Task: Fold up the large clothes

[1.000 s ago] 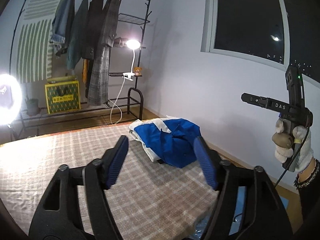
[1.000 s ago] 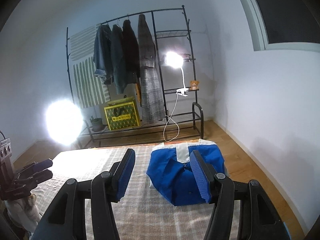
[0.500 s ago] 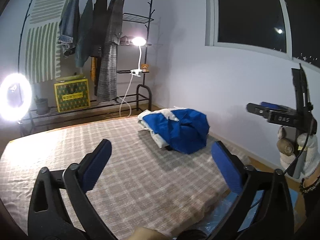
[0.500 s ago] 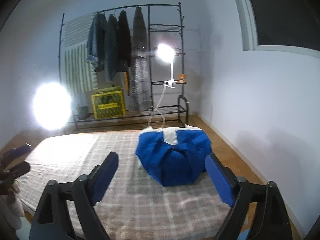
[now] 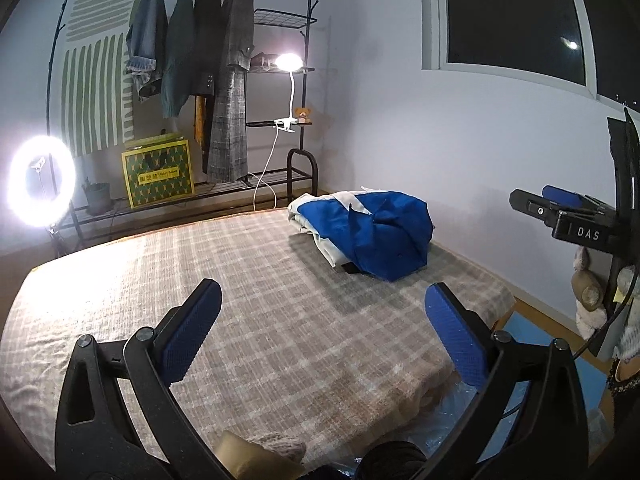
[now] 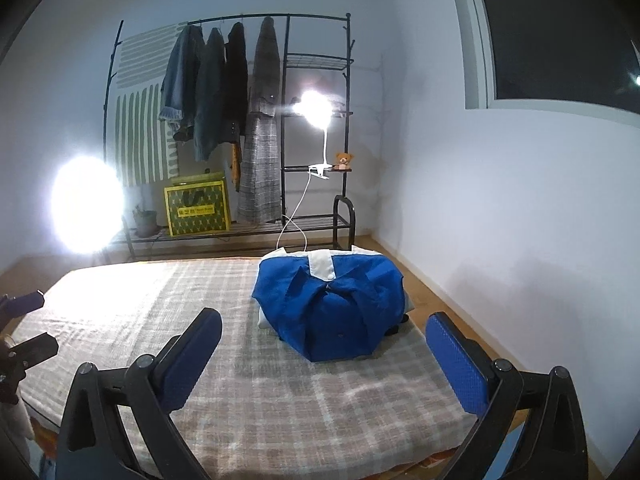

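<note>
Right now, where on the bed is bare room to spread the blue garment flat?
The checked bedcover lies bare left of the blue garment, toward the ring light, and along the near edge. The far right corner is crowded: the garment sits bunched there.

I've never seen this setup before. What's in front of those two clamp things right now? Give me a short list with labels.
surface: bed covered with a checked cloth
garment: blue and white garment, lying bunched near the far right corner of the bed
left gripper: jaws wide open, nothing between them
right gripper: jaws wide open, short of the garment, holding nothing
background: clothes rack with hanging coats, yellow box, clip lamp, ring light
folding: not yet begun
</note>
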